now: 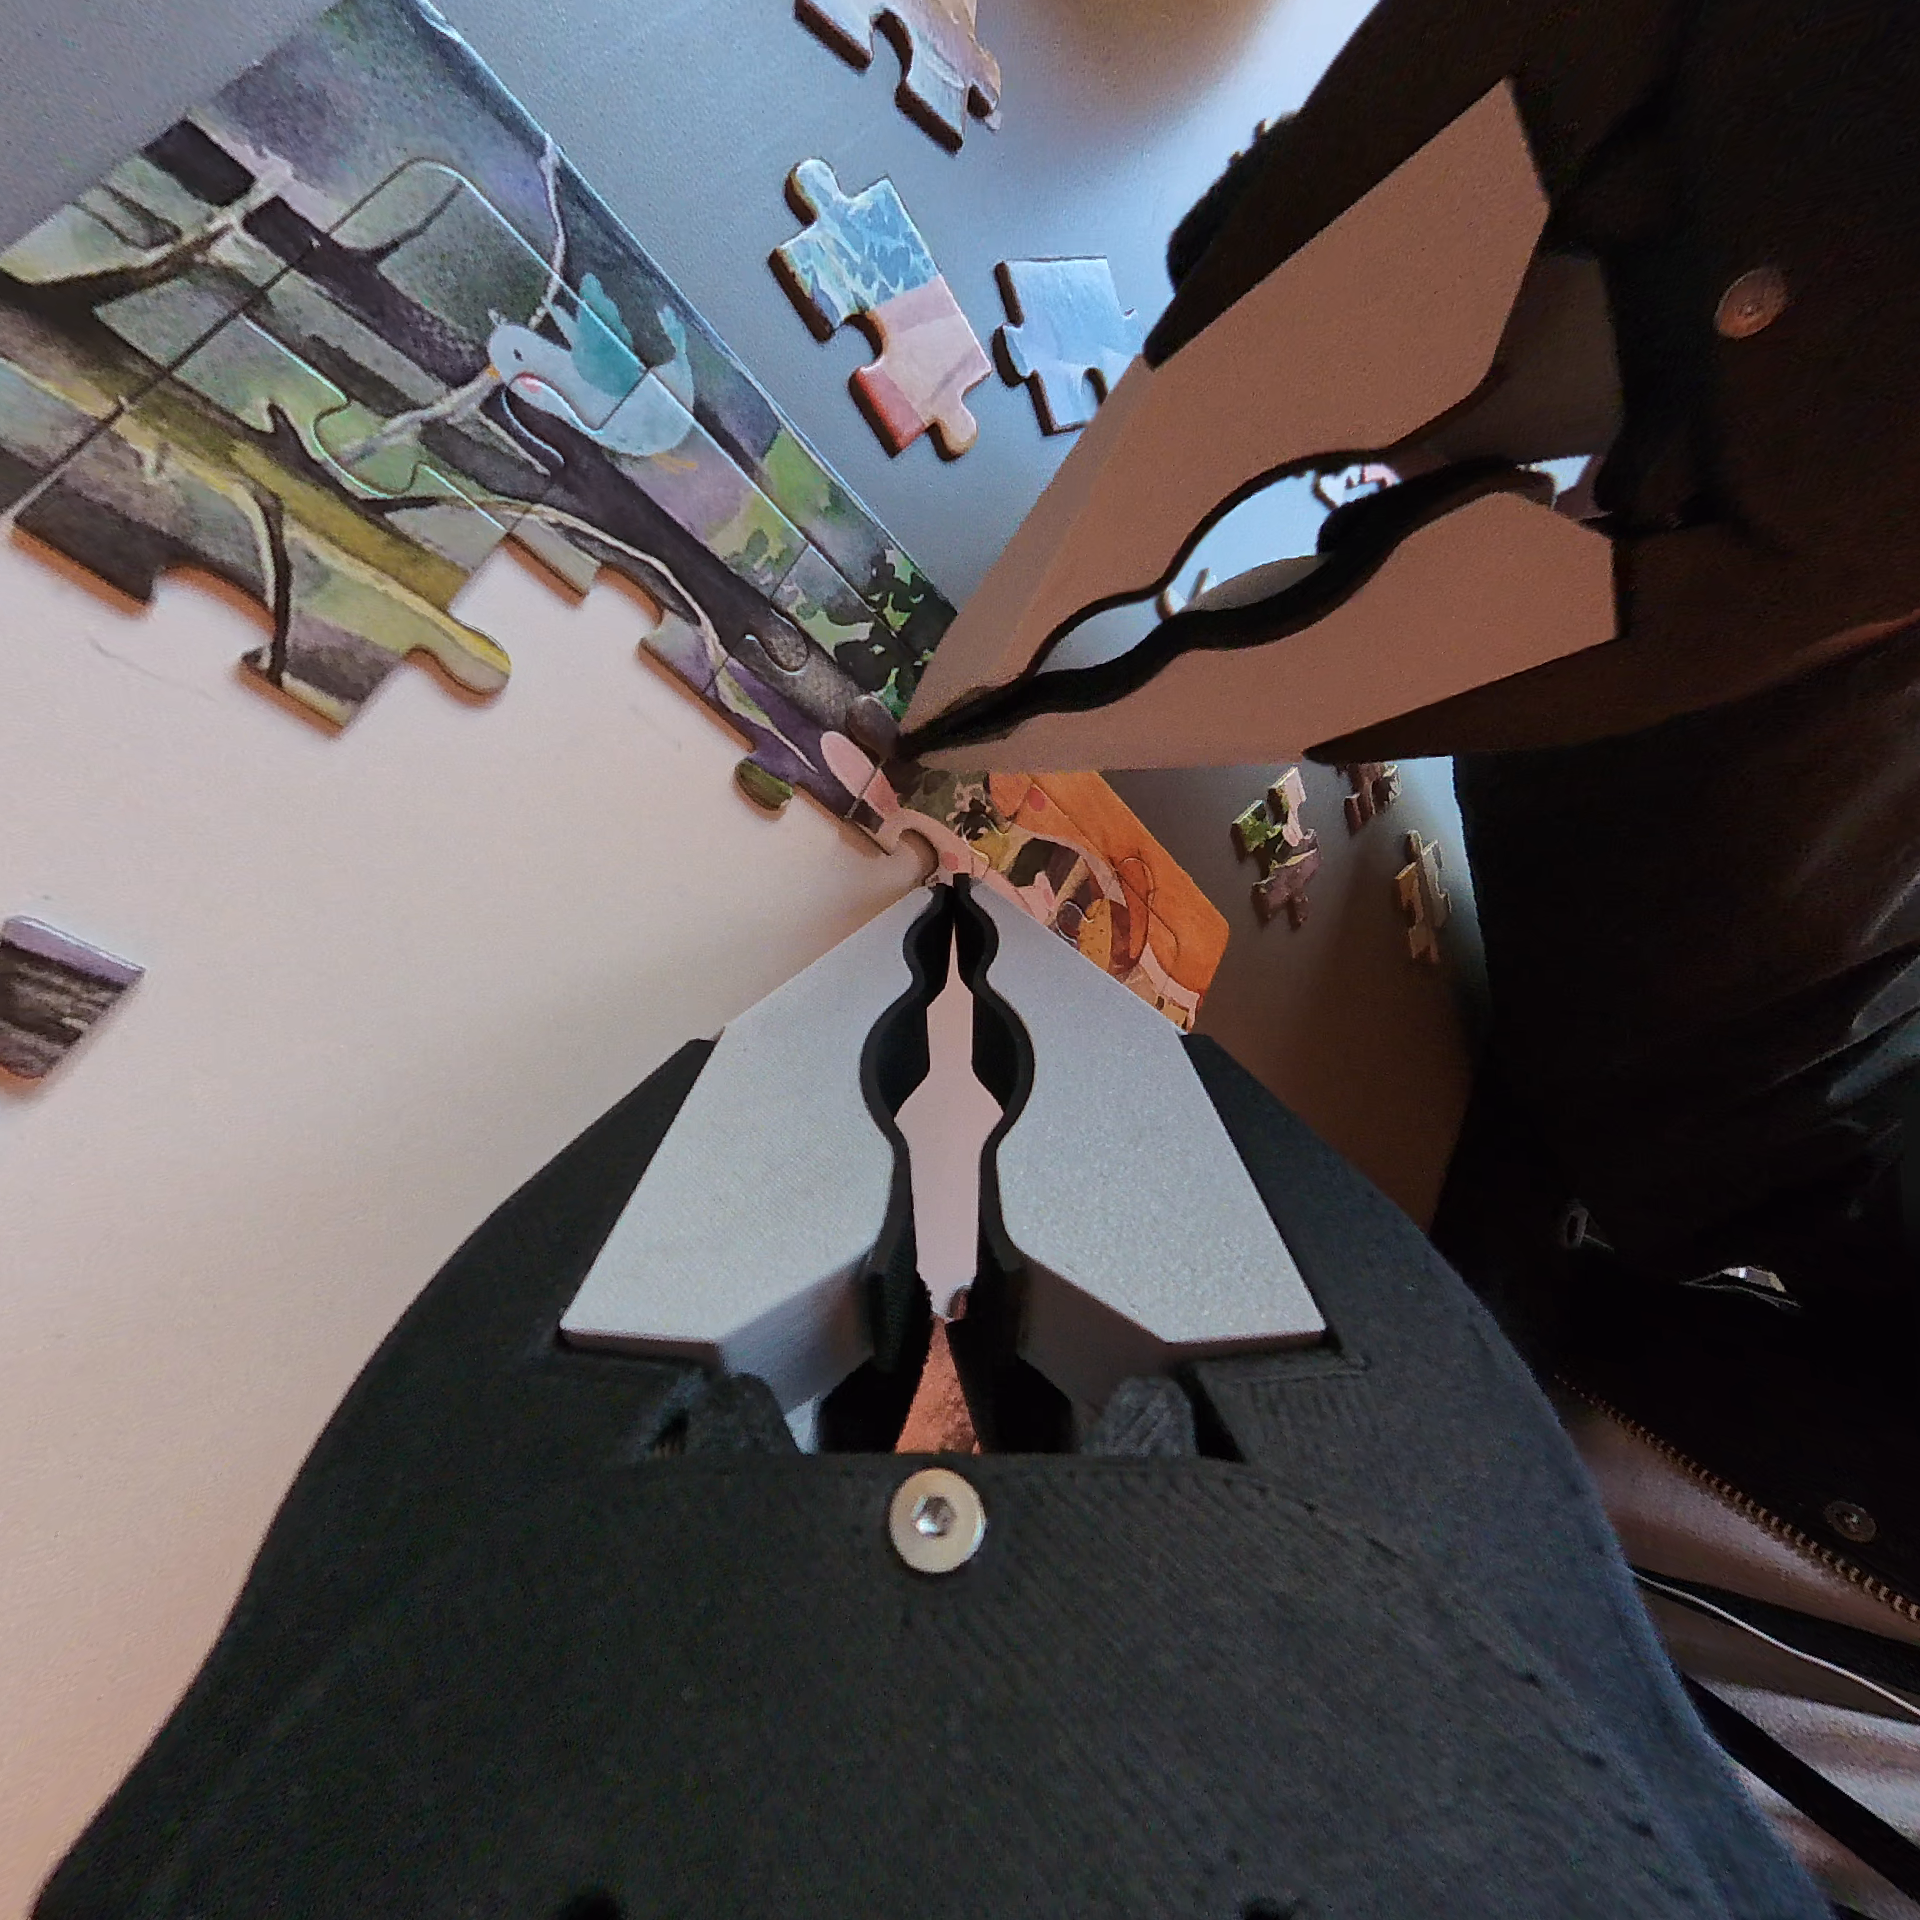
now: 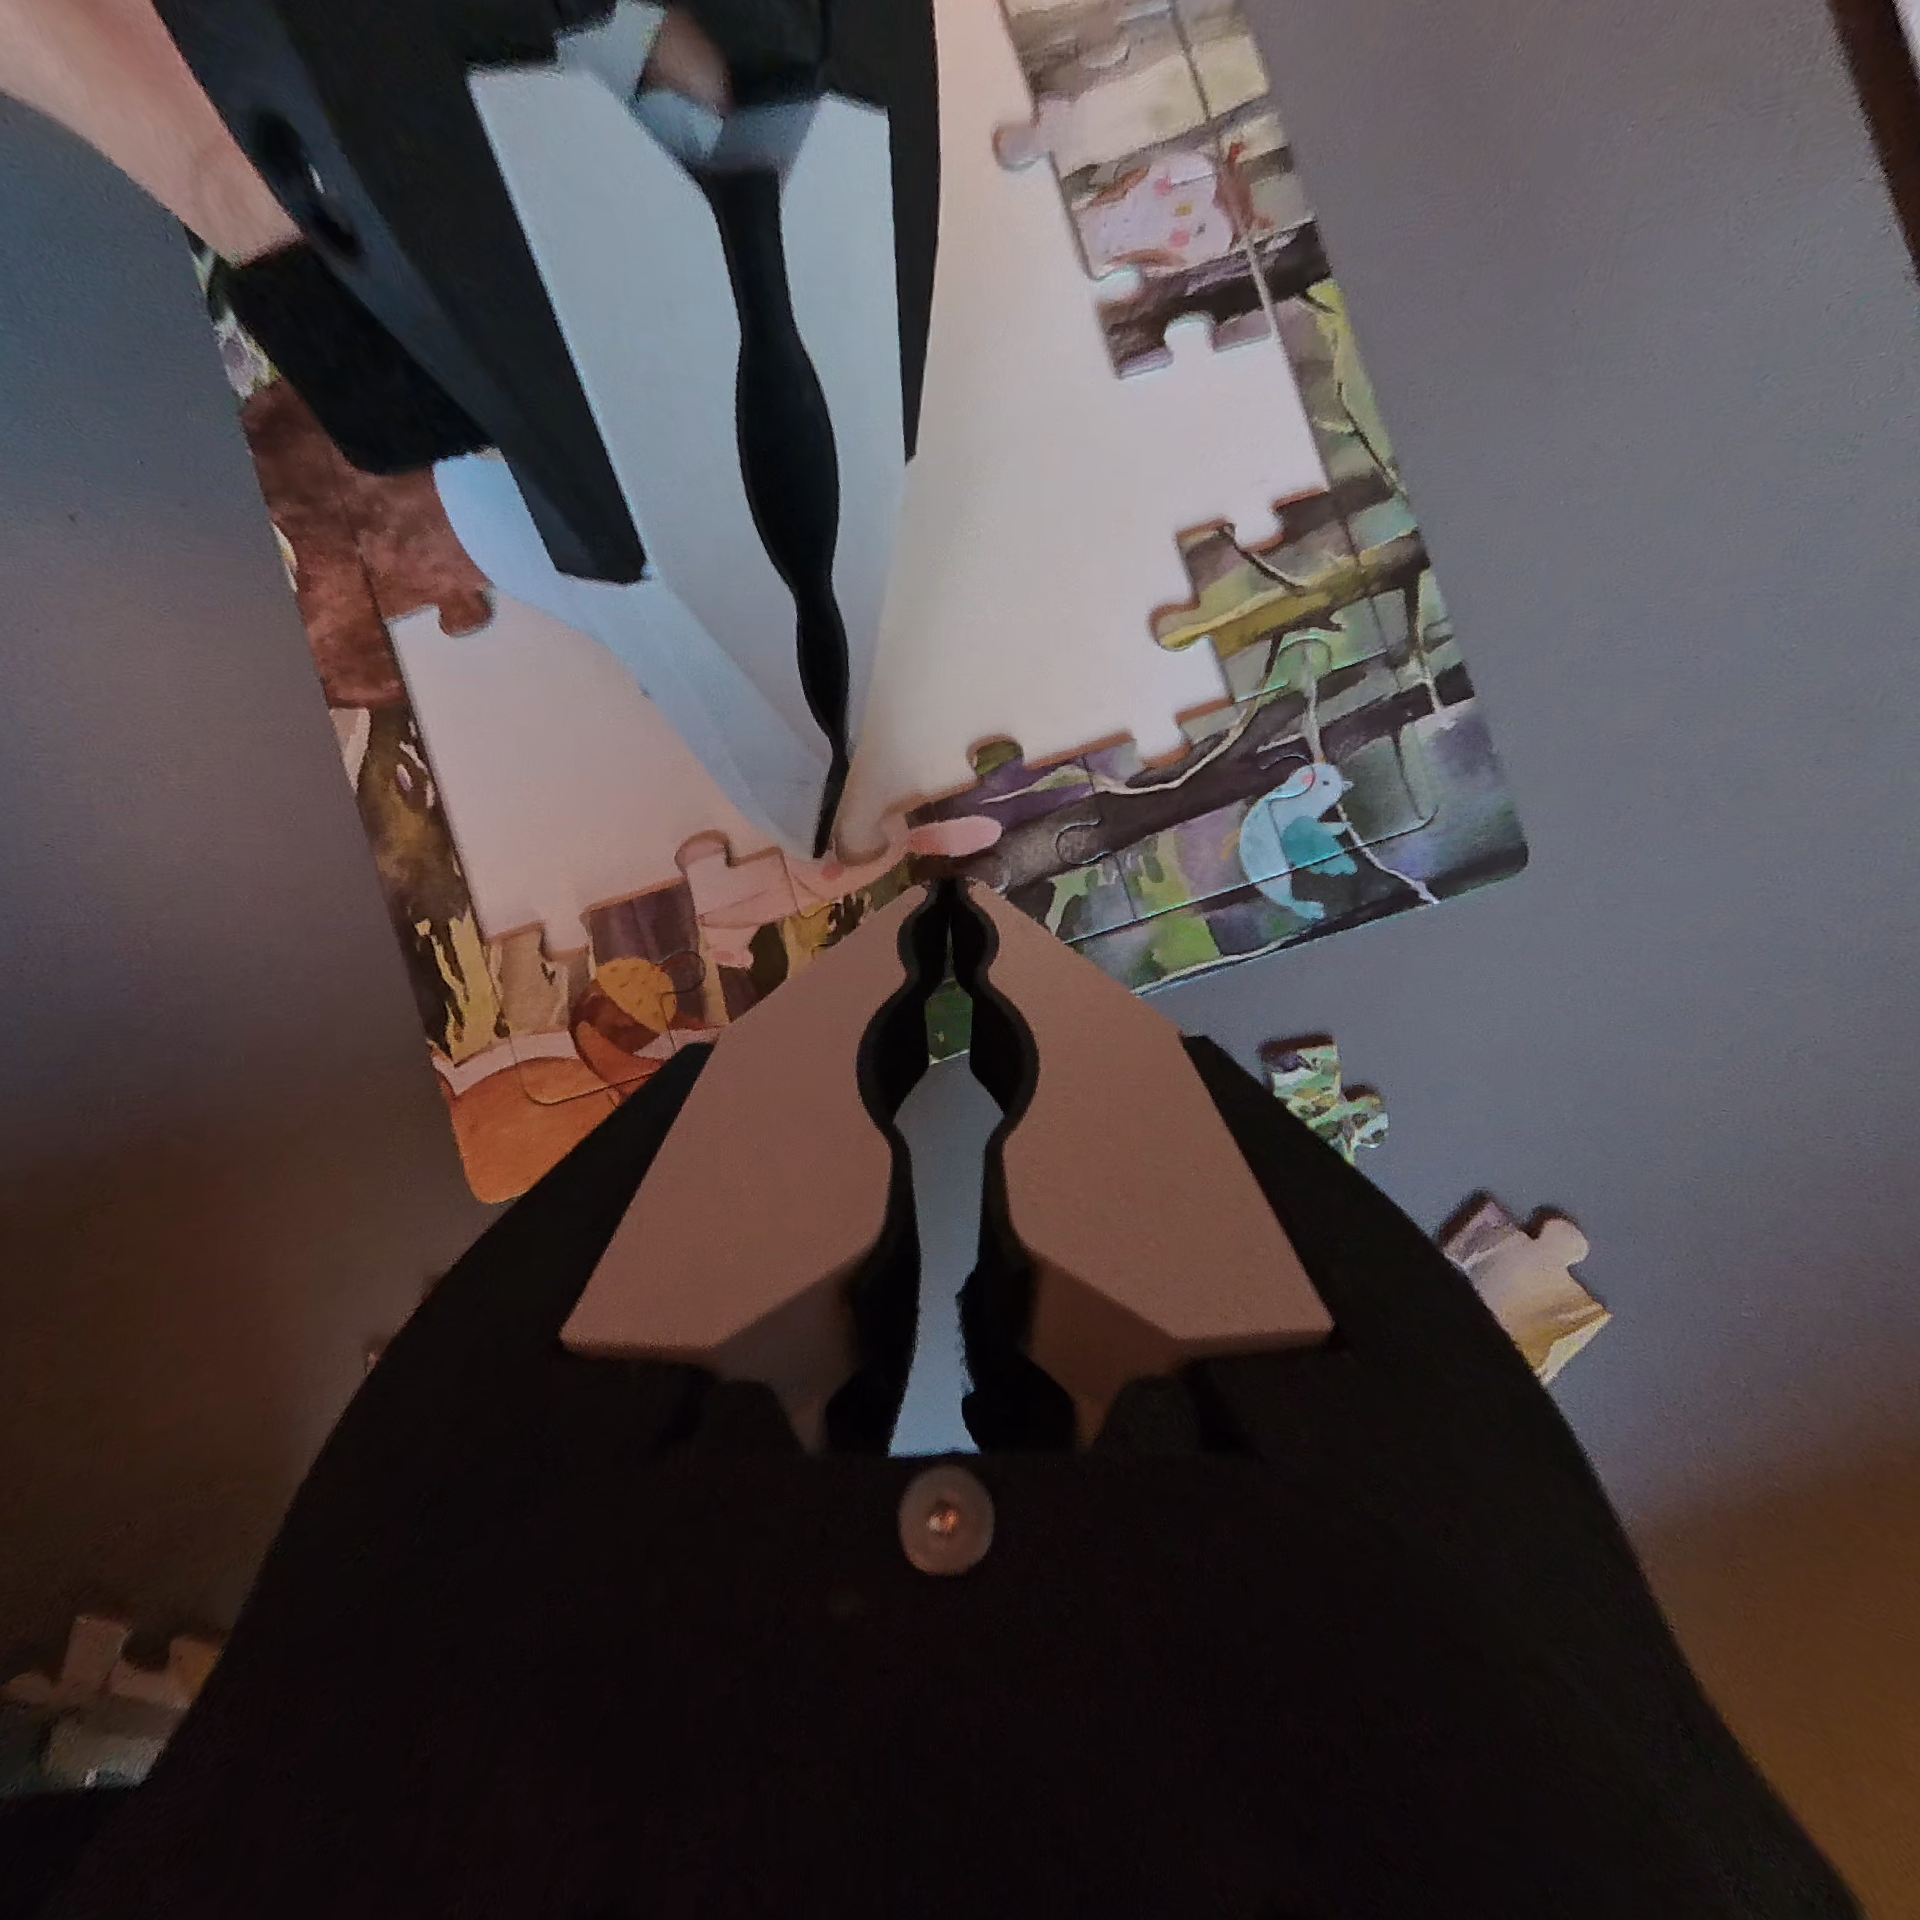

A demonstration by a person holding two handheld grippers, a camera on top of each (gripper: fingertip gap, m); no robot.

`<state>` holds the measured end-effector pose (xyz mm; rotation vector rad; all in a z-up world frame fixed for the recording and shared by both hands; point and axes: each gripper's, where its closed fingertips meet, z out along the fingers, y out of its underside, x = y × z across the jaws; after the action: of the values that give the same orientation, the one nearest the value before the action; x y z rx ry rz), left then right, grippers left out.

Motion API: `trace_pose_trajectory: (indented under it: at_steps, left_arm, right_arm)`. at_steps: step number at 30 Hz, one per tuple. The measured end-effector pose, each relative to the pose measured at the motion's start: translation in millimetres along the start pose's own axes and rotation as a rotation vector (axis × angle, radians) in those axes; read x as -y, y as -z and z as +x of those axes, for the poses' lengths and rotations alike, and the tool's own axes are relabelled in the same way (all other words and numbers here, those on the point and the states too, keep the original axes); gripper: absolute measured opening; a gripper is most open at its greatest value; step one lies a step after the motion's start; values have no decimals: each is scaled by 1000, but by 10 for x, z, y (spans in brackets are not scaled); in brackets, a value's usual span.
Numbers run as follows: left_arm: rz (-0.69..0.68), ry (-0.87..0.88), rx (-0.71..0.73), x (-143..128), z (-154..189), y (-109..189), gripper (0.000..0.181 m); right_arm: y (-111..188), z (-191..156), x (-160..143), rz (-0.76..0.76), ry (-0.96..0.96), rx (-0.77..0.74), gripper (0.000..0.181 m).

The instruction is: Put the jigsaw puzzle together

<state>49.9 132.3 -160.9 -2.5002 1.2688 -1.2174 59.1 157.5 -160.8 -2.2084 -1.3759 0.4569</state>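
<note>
Left gripper (image 1: 953,883): its two grey fingers are pressed together at the tips. The tips touch the inner edge of the puzzle, at a pink bit of the picture. I see nothing pinched between them.

Right gripper (image 2: 948,885): its fingers are pressed together too. The tips sit on the puzzle border, right by the same pink spot. In the left wrist view it comes in from 2 o'clock, and the two sets of tips nearly meet.

Jigsaw puzzle (image 2: 1299,831): it lies flat on a white board (image 2: 1039,520). Only the border is built. The middle is bare.

Blue bird (image 1: 592,374): it is painted on the built border, at 10 o'clock in the left wrist view.

Loose pieces (image 1: 894,312): some lie on the grey table (image 2: 1662,520) beyond the puzzle, at 12 o'clock in the left wrist view. Two more (image 2: 1527,1278) lie at 4 o'clock in the right wrist view.

Lone dark piece (image 1: 57,992): it lies on the white middle at 9 o'clock in the left wrist view.
</note>
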Motion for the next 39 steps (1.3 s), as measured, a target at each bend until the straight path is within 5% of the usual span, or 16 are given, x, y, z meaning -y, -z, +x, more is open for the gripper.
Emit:
trace_pose_trajectory:
  at_steps: [39]
  left_arm:
    - [55,22,-38,83,-19,183,0]
  right_arm:
    - [-15,82,-25,-80,-111,-41,0]
